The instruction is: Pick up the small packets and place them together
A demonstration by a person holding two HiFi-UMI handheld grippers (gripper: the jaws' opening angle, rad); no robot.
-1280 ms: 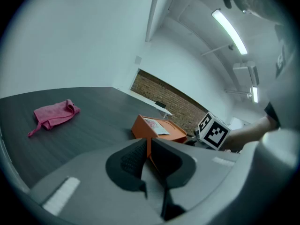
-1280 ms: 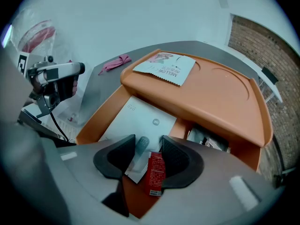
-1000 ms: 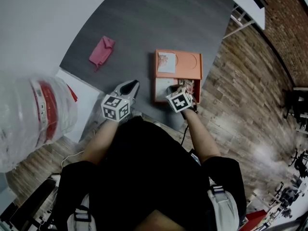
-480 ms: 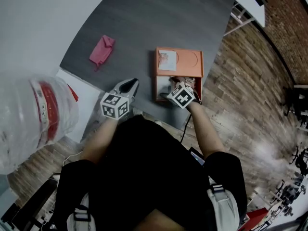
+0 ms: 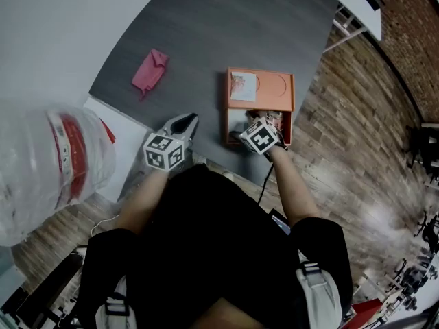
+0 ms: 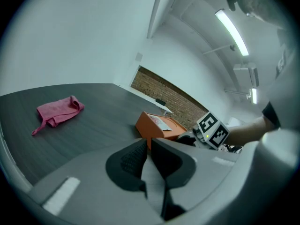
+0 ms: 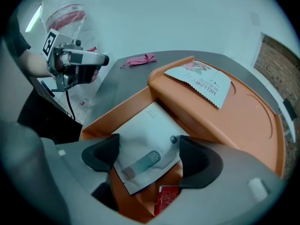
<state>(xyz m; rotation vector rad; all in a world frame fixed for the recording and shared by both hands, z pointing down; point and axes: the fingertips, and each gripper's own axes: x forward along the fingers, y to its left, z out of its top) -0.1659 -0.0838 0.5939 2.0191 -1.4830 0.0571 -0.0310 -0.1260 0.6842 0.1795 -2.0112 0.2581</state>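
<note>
An orange tray point(image 5: 278, 88) lies on the grey table, near its front edge. A printed packet point(image 5: 241, 86) rests on the tray's raised far part point(image 7: 243, 121), and it shows there close up point(image 7: 201, 81). My right gripper point(image 7: 147, 149) hangs open over the tray's near compartment. A white packet point(image 7: 150, 125) lies flat below its wide-spread jaws, untouched by them. A small red packet point(image 7: 166, 198) lies beside the white one, partly hidden. My left gripper point(image 6: 147, 146) is shut with nothing in it, left of the tray point(image 6: 150, 123) and above the table's front edge point(image 5: 185, 120).
A pink cloth point(image 5: 149, 70) lies crumpled at the table's left. A clear plastic bag point(image 5: 55, 163) with red print bulks at the far left. Brick-pattern floor point(image 5: 343, 136) runs along the table's right side. The person's body fills the lower frame.
My right gripper has moved a little forward over the tray's near compartment. The left gripper has stayed where it was.
</note>
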